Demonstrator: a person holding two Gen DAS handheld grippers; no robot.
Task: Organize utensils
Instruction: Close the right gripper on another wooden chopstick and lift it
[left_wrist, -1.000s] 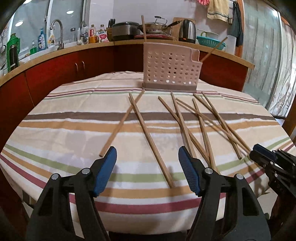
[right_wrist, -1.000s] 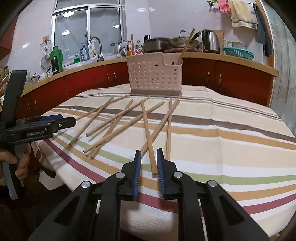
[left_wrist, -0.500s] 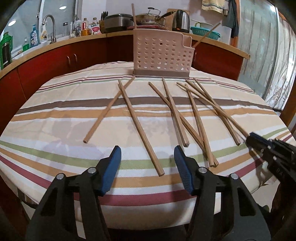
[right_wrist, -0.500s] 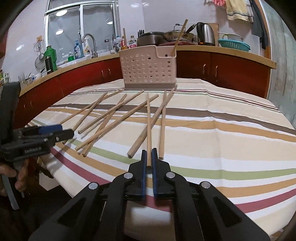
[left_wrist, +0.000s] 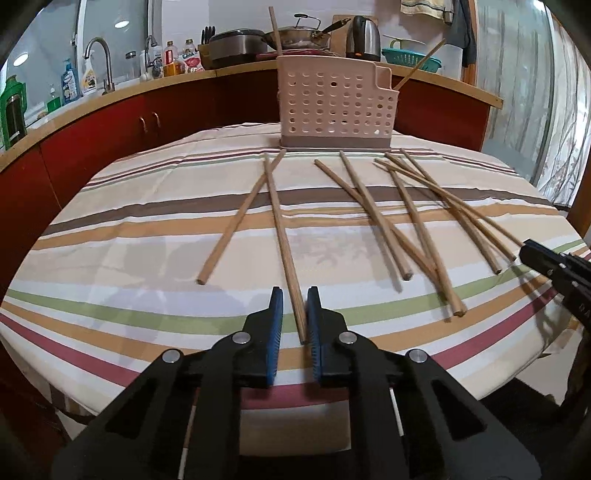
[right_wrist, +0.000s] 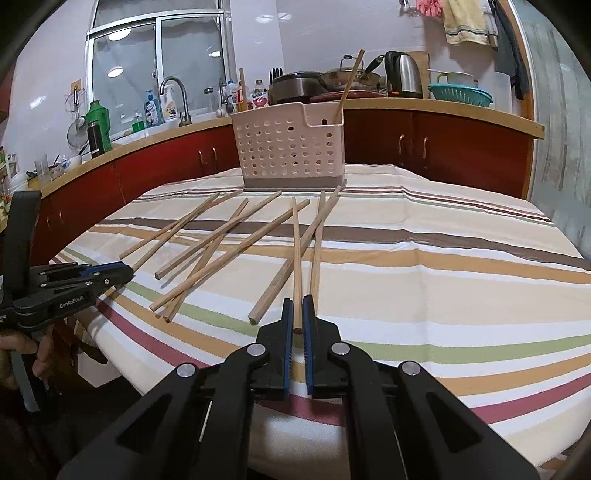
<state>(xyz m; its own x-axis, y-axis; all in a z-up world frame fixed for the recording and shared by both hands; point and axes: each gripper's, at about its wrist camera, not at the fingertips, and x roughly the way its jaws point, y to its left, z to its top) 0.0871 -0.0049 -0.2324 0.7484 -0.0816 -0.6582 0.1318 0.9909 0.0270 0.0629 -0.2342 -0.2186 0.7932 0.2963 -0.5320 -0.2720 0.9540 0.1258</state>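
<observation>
While both grippers sit low at the table's (left_wrist: 110, 236) near edge, left gripper (left_wrist: 294, 317) narrowly straddles a chopstick (left_wrist: 282, 236) end; right gripper (right_wrist: 297, 325) clamps another chopstick (right_wrist: 296, 258).

Utensil basket (left_wrist: 334, 107) at far side of table (left_wrist: 147, 229), 2 chopsticks standing in it. Loose chopsticks (left_wrist: 417, 218) fanned on table before basket, near ends toward me. My left gripper (left_wrist: 295, 314) at near edge straddles 1 chopstick (left_wrist: 282, 236); my right gripper (right_wrist: 298, 317) straddles another (right_wrist: 296, 258), further right. Counter (right_wrist: 443, 107) behind table.
</observation>
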